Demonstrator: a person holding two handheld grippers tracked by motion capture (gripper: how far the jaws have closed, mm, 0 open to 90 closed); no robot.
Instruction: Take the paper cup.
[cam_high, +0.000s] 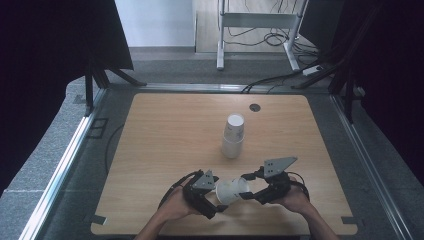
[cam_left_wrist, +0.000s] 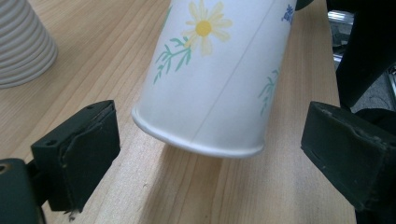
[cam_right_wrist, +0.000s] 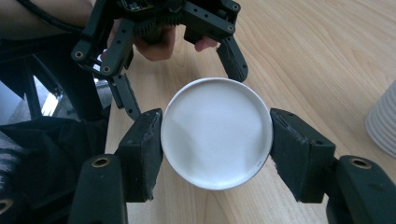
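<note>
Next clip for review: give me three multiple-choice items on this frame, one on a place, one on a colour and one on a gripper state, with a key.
1. Where is the stack of white cups?
A. mid-table, beyond the grippers
B. at the near left corner
C. on the floor

2. What colour is the centre of the daisy on the held paper cup?
A. red
B. yellow
C. black

3. How does the right gripper stand?
A. open, apart from the cup
B. lying on the table
C. shut on the cup's base

Key: 1 A, the high view shows it standing mid-table; 2 B, the left gripper view shows a yellow centre; 3 C, both pads press the round base.
</note>
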